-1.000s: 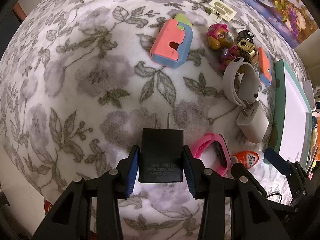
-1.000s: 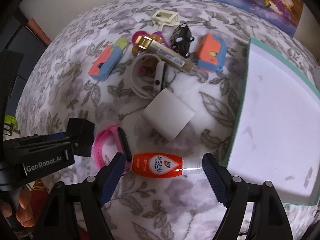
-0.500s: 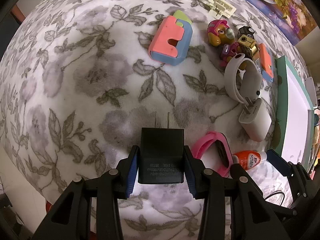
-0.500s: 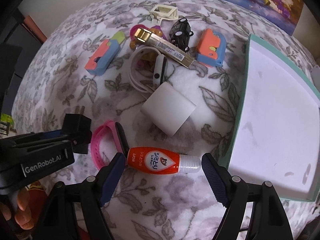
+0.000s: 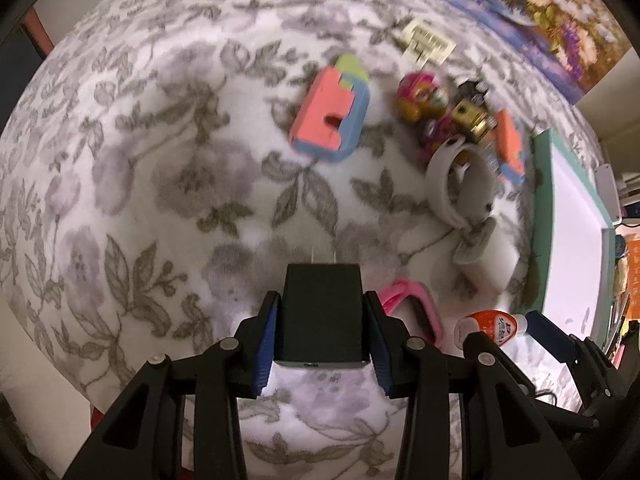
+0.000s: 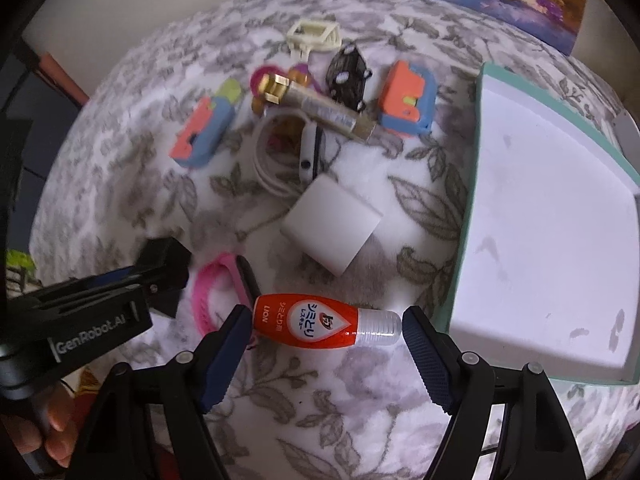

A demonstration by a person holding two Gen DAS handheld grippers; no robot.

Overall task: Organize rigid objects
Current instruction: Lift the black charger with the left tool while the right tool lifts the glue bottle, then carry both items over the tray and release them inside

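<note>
My left gripper is shut on a black plug charger, prongs pointing away, just above the flowered blanket. In the right wrist view the charger sits at the left in that gripper. My right gripper points down over a red bottle with a clear cap that lies crosswise between its blue pads. Its jaws are closing; the left pad is at the bottle's base and a thin gap shows at the cap. The bottle also shows low at the right in the left wrist view.
A white tray with a teal rim lies at the right. Behind the bottle are a pink wristband, a white cube charger, a white band, two pink-and-blue blocks, a gold tube and a black toy car.
The right gripper's pads have drawn in a little toward the ends of the red bottle. The left gripper keeps the black charger and has barely shifted.
</note>
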